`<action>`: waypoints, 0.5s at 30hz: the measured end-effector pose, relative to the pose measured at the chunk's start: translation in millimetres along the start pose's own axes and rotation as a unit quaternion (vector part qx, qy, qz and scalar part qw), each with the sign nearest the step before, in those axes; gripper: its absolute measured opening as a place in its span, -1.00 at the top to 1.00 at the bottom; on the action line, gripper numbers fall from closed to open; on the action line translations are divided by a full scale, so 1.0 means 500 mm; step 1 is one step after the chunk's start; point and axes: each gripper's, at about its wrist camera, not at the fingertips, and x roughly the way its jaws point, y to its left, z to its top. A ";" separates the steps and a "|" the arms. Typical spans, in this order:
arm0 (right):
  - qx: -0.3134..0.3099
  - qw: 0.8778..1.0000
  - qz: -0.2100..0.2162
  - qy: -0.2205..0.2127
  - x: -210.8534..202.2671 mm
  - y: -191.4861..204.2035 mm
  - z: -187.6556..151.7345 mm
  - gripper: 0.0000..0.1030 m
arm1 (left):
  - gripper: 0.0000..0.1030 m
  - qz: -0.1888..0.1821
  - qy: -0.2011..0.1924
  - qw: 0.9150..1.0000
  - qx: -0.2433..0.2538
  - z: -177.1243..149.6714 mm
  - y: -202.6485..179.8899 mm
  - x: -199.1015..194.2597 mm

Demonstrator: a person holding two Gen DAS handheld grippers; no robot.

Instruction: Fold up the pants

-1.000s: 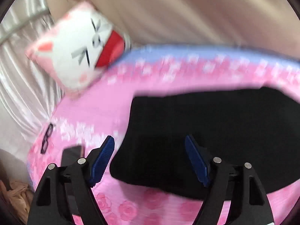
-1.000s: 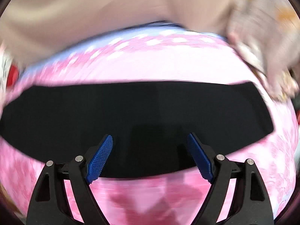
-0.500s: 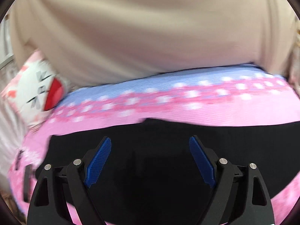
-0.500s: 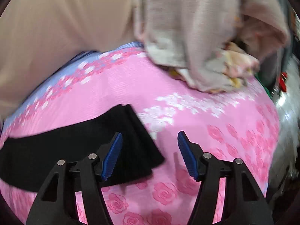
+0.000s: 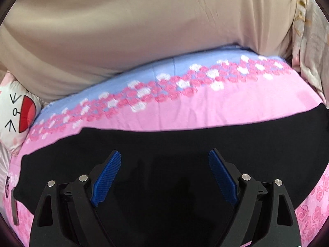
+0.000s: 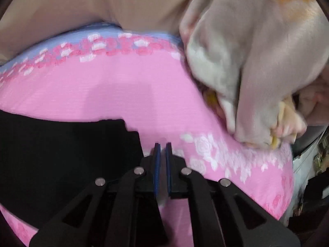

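Note:
Black pants [image 5: 164,144] lie flat in a long band across the pink flowered bedsheet [image 5: 226,107]. My left gripper [image 5: 164,175] hovers over the middle of the band, wide open, with only the flat cloth below its blue pads [image 5: 107,177]. In the right wrist view the pants' end [image 6: 72,154] lies at the left, and its stepped edge runs behind the left finger. My right gripper [image 6: 162,156] is shut just right of that edge, its tips over the pink sheet [image 6: 123,94]. Nothing shows in the thin slit between its pads.
A beige padded headboard [image 5: 144,30] runs along the far side of the bed. A cat-face pillow [image 5: 14,113] sits far left, with glasses [image 5: 7,185] below it. A crumpled pale blanket [image 6: 257,61] is heaped at the right, near the bed's edge [image 6: 292,185].
The left gripper swung from the pillow end to the pants' middle. The right gripper travelled from the pants' middle to their right end, and its jaws went from wide open to shut.

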 end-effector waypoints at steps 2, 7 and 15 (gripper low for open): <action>0.050 0.998 0.035 -0.019 -0.016 -0.032 -0.013 0.79 | -0.64 -0.002 0.003 1.000 0.004 -0.006 -0.012 0.000; 0.071 0.993 0.093 -0.027 -0.057 -0.041 -0.064 0.02 | -0.64 -0.013 -0.003 1.000 0.013 -0.005 -0.044 -0.002; -0.009 0.998 0.066 0.002 -0.017 0.051 -0.097 0.78 | -0.65 -0.032 -0.006 0.999 0.034 -0.011 -0.091 -0.016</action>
